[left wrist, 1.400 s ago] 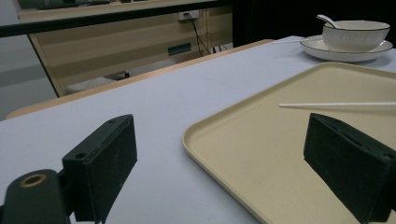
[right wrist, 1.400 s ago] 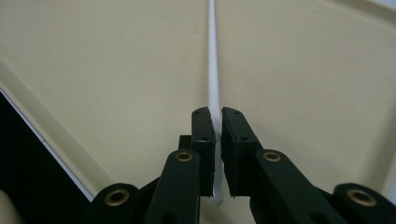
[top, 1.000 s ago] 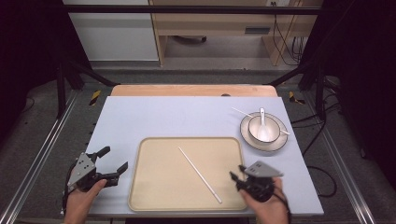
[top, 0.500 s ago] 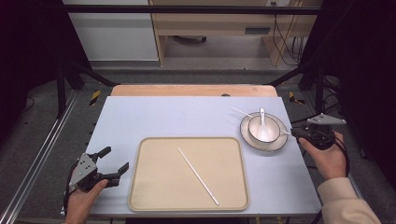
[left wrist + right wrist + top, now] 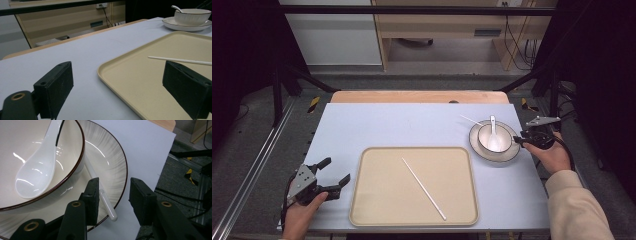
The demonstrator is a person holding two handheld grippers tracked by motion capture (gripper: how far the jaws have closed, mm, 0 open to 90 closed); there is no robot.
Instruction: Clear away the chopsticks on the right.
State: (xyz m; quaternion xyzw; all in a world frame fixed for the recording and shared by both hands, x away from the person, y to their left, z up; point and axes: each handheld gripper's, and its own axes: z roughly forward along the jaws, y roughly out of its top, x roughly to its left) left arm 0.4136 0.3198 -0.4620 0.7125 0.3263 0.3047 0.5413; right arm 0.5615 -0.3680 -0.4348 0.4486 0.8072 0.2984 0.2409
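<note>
Two chopsticks are lying apart in the high view: one chopstick (image 5: 423,188) is resting diagonally on the beige tray (image 5: 362,200) at the near middle of the table (image 5: 387,125), while the second chopstick (image 5: 472,120) is leaning across the plate (image 5: 477,149) at the far right, under the bowl (image 5: 482,137) that is holding the white spoon (image 5: 493,139). The right gripper (image 5: 518,141) is hovering at the plate's right edge, pointing left toward it. The left gripper (image 5: 334,172) is resting at the near left, just beside the tray, its jaws spread wide with nothing between them.

In the left gripper view, the wide jaws are framing the tray (image 5: 120,82) and the near end of the chopstick (image 5: 180,60) on it, without touching either; the bowl (image 5: 192,16) and plate (image 5: 185,26) are standing far off to the right.

In the right gripper view, the right gripper (image 5: 113,195) is straddling the rounded end of the second chopstick (image 5: 106,203), which is lying on the plate's rim (image 5: 117,167) and poking just past it. The jaws have just been closing; they are standing at a middling gap, the chopstick is between them beside the left jaw, and the pads are not yet squeezing it.

By my reading, the step in hand is picking up this second chopstick, probably to join its mate on the tray. The next move calls for pinching the thin stick squarely, then lifting it clear without dragging the plate or tipping the bowl.
</note>
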